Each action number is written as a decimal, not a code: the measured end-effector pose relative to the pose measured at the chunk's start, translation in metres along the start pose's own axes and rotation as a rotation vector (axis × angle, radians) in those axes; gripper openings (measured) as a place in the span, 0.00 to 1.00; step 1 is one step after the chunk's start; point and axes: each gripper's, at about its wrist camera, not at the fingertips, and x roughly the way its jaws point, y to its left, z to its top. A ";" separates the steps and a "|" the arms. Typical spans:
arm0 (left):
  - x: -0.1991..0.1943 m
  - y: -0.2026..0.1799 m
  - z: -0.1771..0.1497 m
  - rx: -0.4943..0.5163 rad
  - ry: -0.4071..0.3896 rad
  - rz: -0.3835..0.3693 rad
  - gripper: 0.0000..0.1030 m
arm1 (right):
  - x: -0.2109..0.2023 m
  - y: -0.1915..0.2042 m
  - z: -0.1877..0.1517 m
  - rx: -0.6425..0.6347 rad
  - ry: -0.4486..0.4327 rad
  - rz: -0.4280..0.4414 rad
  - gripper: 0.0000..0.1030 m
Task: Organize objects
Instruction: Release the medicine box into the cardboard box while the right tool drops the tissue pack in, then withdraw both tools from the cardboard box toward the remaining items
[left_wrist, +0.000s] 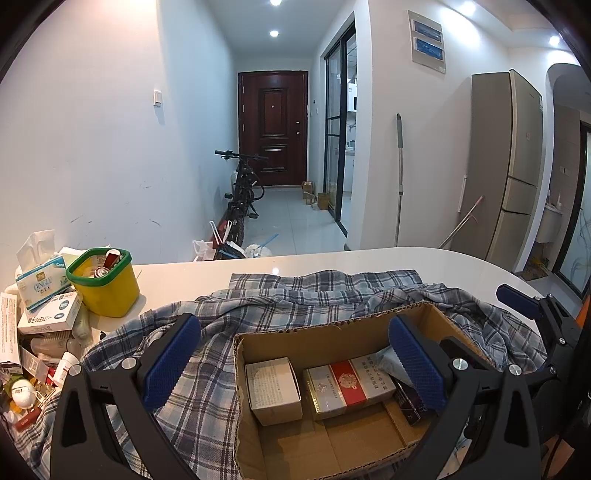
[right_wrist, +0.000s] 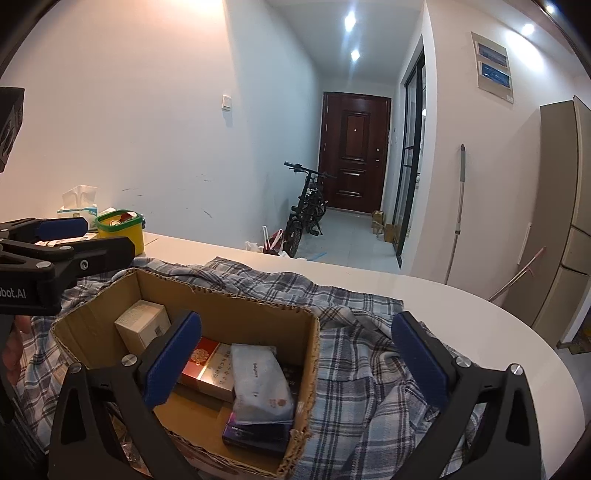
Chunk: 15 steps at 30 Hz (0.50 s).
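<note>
Left of the cardboard box (left_wrist: 332, 424) stands a glossy yellow tub (left_wrist: 105, 282) with a green rim. The box, corrugated and ragged-edged, sits on a rumpled plaid cloth (left_wrist: 199, 398). Inside it, a small pale carton (left_wrist: 273, 389), a red-and-silver pack (left_wrist: 345, 384) and a soft grey pouch (right_wrist: 260, 380) lie side by side. The left gripper (left_wrist: 295, 365) and the right gripper (right_wrist: 295, 365), blue ribbed pads, both gape empty above the box.

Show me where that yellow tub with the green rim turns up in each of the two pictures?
Left wrist view: the yellow tub stands at the left on the white table, beside the tissue pack.
Right wrist view: it sits small at far left, behind the other gripper.
Shared landmark: the cardboard box on the plaid cloth.
</note>
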 end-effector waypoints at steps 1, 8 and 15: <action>0.000 0.000 0.000 0.002 0.000 0.000 1.00 | 0.000 0.000 0.000 -0.001 -0.002 -0.001 1.00; -0.001 -0.001 -0.001 0.002 -0.003 -0.006 1.00 | -0.007 -0.004 0.003 0.014 -0.034 0.005 1.00; -0.002 -0.006 0.003 0.011 -0.004 -0.017 1.00 | -0.018 -0.006 0.007 0.021 -0.085 0.027 1.00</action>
